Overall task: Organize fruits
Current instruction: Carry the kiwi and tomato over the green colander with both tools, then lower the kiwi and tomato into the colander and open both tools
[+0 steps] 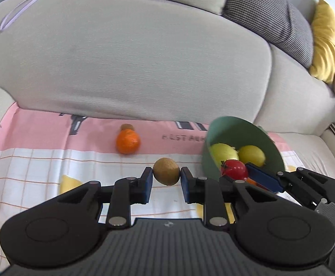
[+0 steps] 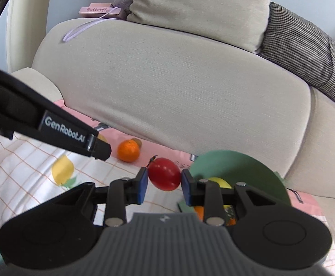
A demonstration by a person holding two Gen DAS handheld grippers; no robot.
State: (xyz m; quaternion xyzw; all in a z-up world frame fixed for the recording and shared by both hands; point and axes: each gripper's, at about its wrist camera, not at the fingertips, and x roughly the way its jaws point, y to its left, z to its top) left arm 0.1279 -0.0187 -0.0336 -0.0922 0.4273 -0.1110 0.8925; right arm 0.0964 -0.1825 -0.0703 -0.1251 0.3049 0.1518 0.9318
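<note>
My left gripper [image 1: 166,174] is shut on a brown kiwi [image 1: 166,171] and holds it above the cloth. My right gripper [image 2: 164,177] is shut on a red tomato [image 2: 165,177], which also shows in the left wrist view [image 1: 234,172] at the rim of the green bowl [image 1: 236,128]. The bowl holds two yellow lemons [image 1: 222,153] and is tilted; it also shows in the right wrist view [image 2: 236,165]. An orange [image 1: 128,141] lies on the cloth with a second kiwi [image 1: 127,127] just behind it.
A pink and white checked cloth [image 1: 29,161] covers the sofa seat. The beige sofa back [image 1: 133,64] rises behind. A checked cushion [image 1: 271,11] and a yellow cushion [image 1: 328,39] lie at the right. A pink "Butterfly" box [image 2: 98,11] sits on the sofa back.
</note>
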